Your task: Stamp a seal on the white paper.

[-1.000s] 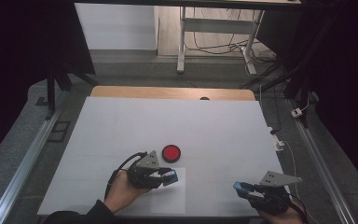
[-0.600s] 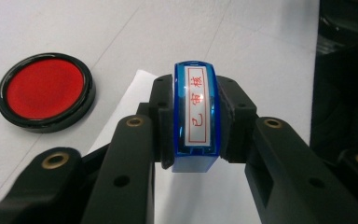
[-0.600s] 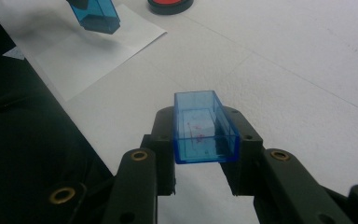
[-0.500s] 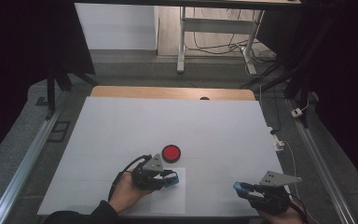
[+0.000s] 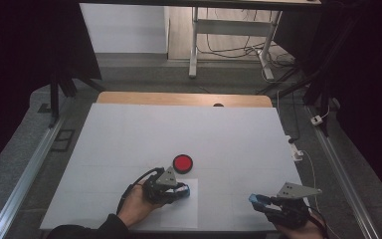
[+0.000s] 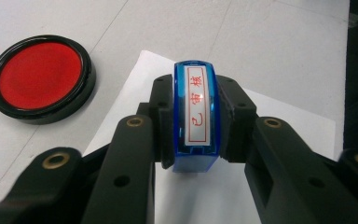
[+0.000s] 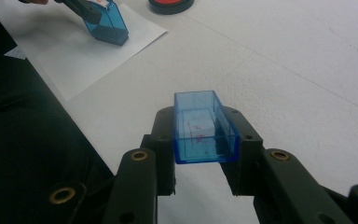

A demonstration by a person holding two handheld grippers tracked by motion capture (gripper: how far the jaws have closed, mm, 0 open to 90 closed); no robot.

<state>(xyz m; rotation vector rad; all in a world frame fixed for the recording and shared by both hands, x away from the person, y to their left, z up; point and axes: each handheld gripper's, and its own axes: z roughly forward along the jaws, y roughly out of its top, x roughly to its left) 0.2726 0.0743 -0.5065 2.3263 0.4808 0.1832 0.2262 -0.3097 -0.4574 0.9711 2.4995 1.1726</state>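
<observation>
Left claw point(image 6: 198, 140) grips blue stamp point(image 6: 196, 116) over paper sheet point(image 6: 279, 116); right claw point(image 7: 205, 154) clamps blue cap point(image 7: 205, 128); red ink pad point(image 6: 39, 77) beside sheet.

Blue stamp point(image 6: 196, 119) on white paper point(image 6: 265, 112), blue cap point(image 7: 204, 128) apart

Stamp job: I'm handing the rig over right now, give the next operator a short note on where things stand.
Left gripper: shut on the blue stamp, base down on the white sheet.
Right gripper: shut on the stamp's blue cap, held off to the side above the table.
Red ink pad: open, on the table just beyond the sheet.
Done: cap off, stamp brought to the paper.
Can't tell: whether the stamp was inked or a print is made; no mark shows on the sheet.
Left, probably: lift the stamp, check the print, refit the cap.
</observation>
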